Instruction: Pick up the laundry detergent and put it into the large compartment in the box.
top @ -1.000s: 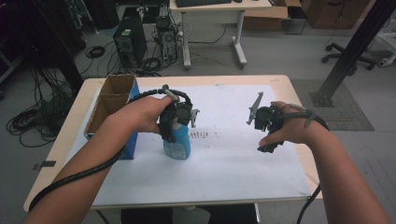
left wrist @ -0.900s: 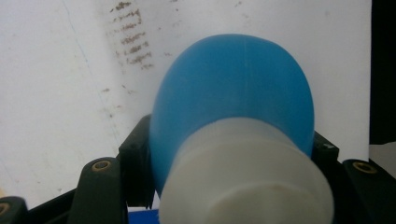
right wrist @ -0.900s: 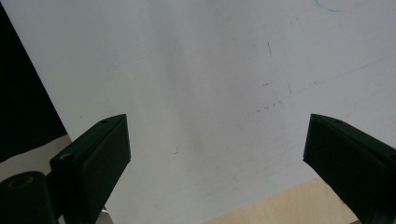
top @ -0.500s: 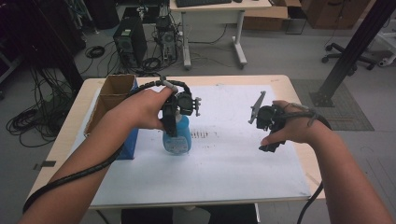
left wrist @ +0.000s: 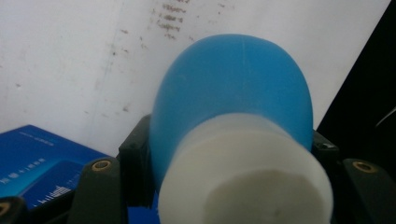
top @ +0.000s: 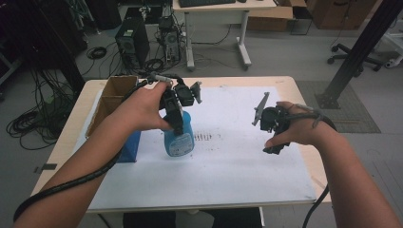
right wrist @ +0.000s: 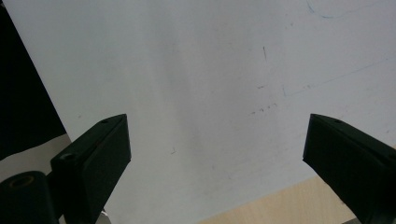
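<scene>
A person stands at a table point(top: 280, 83) covered by a white sheet point(top: 228, 161), a two-jaw gripper in each hand. The left gripper point(top: 177, 124) is clamped on a blue bottle point(top: 179, 138) with a white cap point(left wrist: 243, 177); in the left gripper view the cap and rounded blue shoulder hide most of both jaws, so only black edges show at 9 and 3 o'clock of the bottle. In the high view the hand and gripper cover the bottle's top, and whether its base touches the sheet is hard to tell. The bottle sits at about 9 o'clock from the sheet's middle, just beside a blue box point(top: 129, 146), itself partly hidden by the forearm. A cardboard box point(top: 114, 95) stands at the table's 10 o'clock corner. The right gripper point(top: 271, 128) hangs at 3 o'clock over bare sheet, jaws spread wide with nothing between them; its fingertips are hidden behind the hand. Compared with a second ago, the bottle and left gripper sit higher, while the right gripper is unmoved.
</scene>
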The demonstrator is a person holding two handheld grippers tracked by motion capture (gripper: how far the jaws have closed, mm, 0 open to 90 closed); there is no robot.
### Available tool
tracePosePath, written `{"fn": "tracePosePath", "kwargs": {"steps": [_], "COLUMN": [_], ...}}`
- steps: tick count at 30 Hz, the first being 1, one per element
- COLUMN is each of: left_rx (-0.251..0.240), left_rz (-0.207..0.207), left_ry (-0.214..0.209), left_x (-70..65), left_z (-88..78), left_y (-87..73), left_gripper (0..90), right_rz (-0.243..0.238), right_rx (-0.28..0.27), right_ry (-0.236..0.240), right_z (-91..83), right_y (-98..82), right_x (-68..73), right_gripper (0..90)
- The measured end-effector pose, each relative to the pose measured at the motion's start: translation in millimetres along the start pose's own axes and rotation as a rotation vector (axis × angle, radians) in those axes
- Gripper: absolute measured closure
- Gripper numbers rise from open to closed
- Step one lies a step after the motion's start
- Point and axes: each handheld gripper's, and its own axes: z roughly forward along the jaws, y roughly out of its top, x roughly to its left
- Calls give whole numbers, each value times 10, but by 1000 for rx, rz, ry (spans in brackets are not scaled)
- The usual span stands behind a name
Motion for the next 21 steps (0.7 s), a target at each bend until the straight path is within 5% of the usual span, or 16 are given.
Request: {"fn": "tracePosePath", "kwargs": {"steps": [9, 17, 21], "left_rx": [-27, -62, -61], "left_rz": [-126, -347, -406], "left_ry": [18, 5, 25], "left_x": [-21, 127, 179], "left_z": [-132, -287, -375], "left_y": [6, -59, -88], "left_gripper": [375, 375, 376], "right_rz": [-18, -15, -16], "right_rx": [-3, 0, -3], "right_ry": [-3, -1, -2], "right_z": [-16, -18, -14], "right_y": [42, 56, 65], "right_x": [-4, -4, -8], "right_gripper": [77, 77, 77]}}
